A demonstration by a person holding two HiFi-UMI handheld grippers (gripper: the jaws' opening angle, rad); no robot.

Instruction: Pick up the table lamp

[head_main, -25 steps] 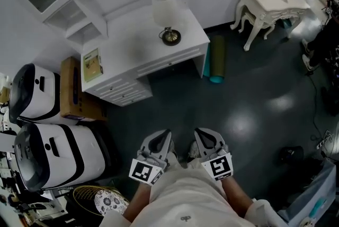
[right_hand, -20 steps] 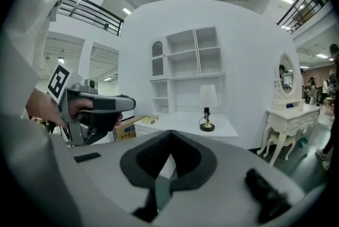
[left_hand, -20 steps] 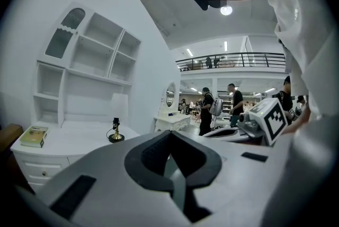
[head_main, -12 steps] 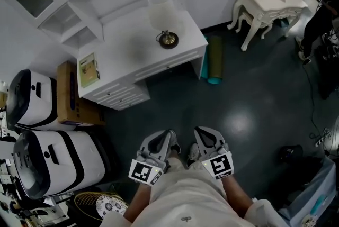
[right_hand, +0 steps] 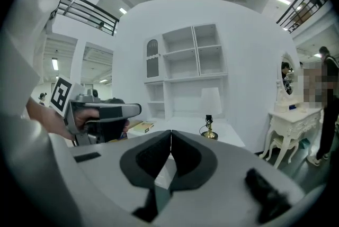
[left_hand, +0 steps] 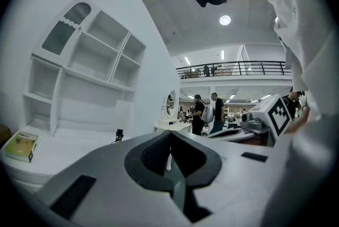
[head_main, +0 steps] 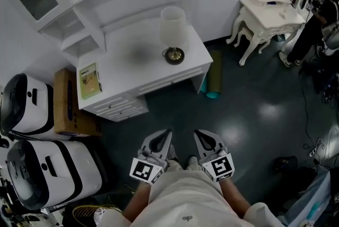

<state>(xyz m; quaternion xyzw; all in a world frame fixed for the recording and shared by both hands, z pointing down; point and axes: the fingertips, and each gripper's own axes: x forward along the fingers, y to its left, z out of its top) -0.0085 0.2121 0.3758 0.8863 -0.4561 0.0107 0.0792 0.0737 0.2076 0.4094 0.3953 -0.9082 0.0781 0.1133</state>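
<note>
The table lamp [head_main: 173, 33] is standing upright near the right end of the white bench [head_main: 132, 70], well ahead of both grippers I am holding. The right gripper [head_main: 200, 134] is sitting slightly nearer to it than the left gripper [head_main: 165, 134]. The lamp is showing a pale shade, slim stem and brass base. Both grippers are sitting pinched together, empty.

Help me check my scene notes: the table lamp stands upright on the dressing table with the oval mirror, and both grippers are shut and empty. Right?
Not quite. The table lamp stands upright on the white desk with the shelf unit, not on the dressing table, as the head view shows. The left gripper and right gripper are shut and empty.
</note>
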